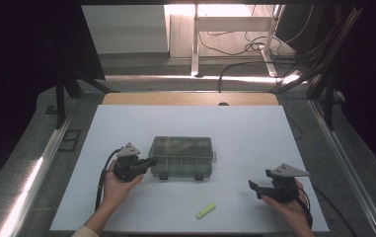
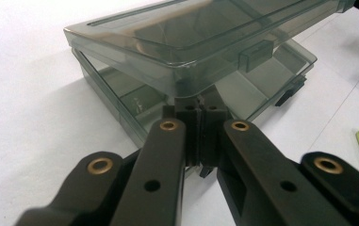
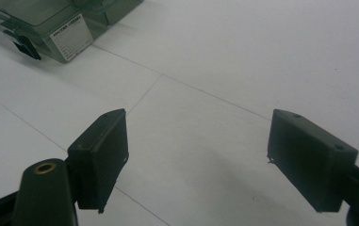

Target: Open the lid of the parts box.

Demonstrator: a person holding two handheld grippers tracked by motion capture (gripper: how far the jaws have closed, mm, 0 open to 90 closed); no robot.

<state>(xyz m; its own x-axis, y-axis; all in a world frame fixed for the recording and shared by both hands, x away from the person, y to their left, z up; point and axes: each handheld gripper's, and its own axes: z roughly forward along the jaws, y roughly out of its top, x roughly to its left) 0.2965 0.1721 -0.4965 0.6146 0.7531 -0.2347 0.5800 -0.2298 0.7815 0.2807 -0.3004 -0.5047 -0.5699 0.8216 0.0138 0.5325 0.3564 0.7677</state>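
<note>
the left hand-held gripper [image 1: 148, 161], black with a grey three-cornered plate on top, sits at the left end of the box [image 1: 181, 157]. in the left gripper view its jaws are pressed together with no gap, their tips at the corner of the box just under the raised lid [image 2: 200, 28]; whether they pinch the plastic i cannot tell. the box is a flat rectangular case of smoky green translucent plastic with inner compartments and dark latches on its near side, lying near the middle of the smooth white table [image 1: 254, 133]. a small yellow-green bar [image 1: 206, 210] lies nearer, right of centre. at the right, the right hand-held gripper [image 1: 254, 188] is held in a hand over bare table, its blocky matte black jaws spread wide and holding nothing.
</note>
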